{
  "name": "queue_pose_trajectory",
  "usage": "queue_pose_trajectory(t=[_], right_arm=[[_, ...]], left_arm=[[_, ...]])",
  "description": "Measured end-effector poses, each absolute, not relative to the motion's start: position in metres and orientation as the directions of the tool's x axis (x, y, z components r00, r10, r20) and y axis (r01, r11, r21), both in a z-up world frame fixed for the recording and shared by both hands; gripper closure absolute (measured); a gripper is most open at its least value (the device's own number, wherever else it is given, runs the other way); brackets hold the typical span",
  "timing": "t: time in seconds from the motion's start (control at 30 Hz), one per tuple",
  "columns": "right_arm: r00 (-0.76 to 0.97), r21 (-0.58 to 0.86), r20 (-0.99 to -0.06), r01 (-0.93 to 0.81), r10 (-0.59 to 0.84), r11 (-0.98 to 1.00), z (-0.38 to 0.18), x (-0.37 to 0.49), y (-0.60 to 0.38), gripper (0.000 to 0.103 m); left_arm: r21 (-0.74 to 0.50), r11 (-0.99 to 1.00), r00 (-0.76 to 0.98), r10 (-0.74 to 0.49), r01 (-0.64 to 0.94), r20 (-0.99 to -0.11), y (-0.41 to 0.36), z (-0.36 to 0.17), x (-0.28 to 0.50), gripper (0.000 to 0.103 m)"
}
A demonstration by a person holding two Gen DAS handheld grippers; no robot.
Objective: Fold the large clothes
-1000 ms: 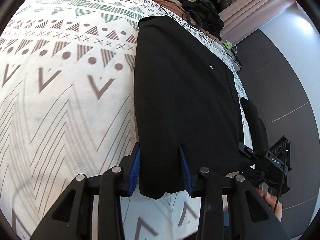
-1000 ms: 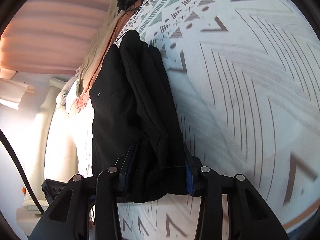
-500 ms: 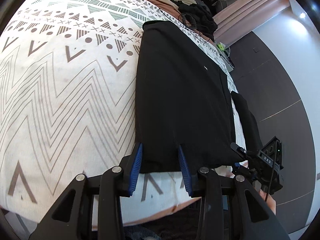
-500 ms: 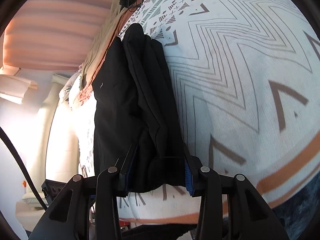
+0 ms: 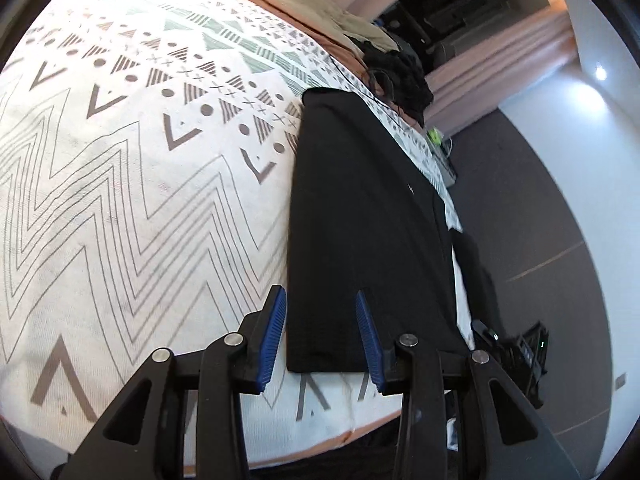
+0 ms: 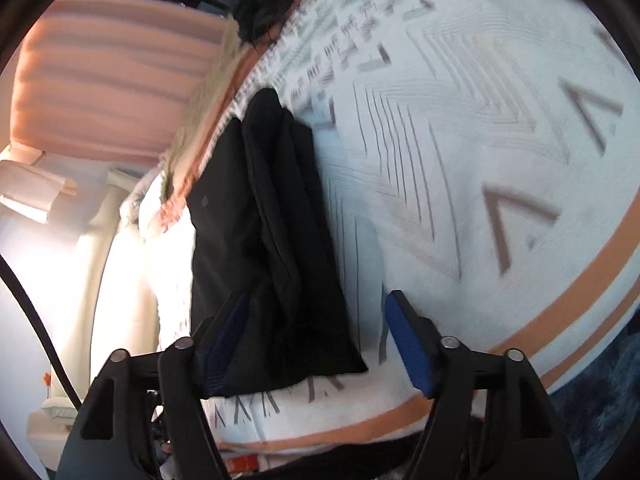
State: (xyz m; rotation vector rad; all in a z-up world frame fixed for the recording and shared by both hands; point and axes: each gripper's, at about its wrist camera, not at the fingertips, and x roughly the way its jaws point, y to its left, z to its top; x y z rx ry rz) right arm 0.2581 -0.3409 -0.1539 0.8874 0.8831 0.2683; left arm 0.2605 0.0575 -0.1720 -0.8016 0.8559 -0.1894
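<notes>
One black garment (image 5: 360,216), two claws

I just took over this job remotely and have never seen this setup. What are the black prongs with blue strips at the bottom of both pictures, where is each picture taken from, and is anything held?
There is no robot arm: a person carries a hand-held gripper in each hand, with a fisheye camera looking forward along its two fingers. The prongs are those fingers; the blue strips are their pads.

The left wrist view shows the left hand-held gripper. A black garment, folded long and narrow, lies on a patterned bedspread, its near edge between the pads, apparently not pinched.

The right wrist view shows the right hand-held gripper from the garment's other side, where the black cloth is bunched in layers. Its jaws are opening; the cloth sits between them, clear of the right-hand pad, so it looks released.
</notes>
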Motion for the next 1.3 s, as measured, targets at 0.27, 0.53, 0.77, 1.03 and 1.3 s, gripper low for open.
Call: queue_pose_trajectory(t=[0.27, 0.53, 0.77, 1.03, 1.3], right_arm=[[0.610, 0.787, -0.524, 0.078, 0.595, 0.612, -0.161, 0.284, -0.347, 0.032], [0.564, 0.773, -0.535, 0.025, 0.629, 0.634, -0.161, 0.336, -0.330, 0.032], [0.505, 0.784, -0.545, 0.024, 0.670, 0.620, -0.172, 0.380, -0.328, 0.032], [0.414, 0.824, -0.518, 0.008, 0.749, 0.566, -0.190, 0.419, -0.329, 0.032], [0.370, 0.839, -0.496, -0.027, 0.785, 0.543, -0.195, 0.450, -0.319, 0.032]], left_arm=[[-0.737, 0.659, 0.706, -0.450, -0.151, -0.547, 0.069, -0.166, 0.288, 0.025], [-0.704, 0.691, 0.680, -0.437, -0.166, -0.589, 0.065, -0.168, 0.320, 0.025], [-0.676, 0.718, 0.623, -0.455, -0.166, -0.637, 0.056, -0.179, 0.351, 0.025], [-0.672, 0.719, 0.548, -0.494, -0.180, -0.675, 0.050, -0.195, 0.372, 0.030], [-0.699, 0.690, 0.520, -0.534, -0.187, -0.666, 0.053, -0.204, 0.399, 0.035]])
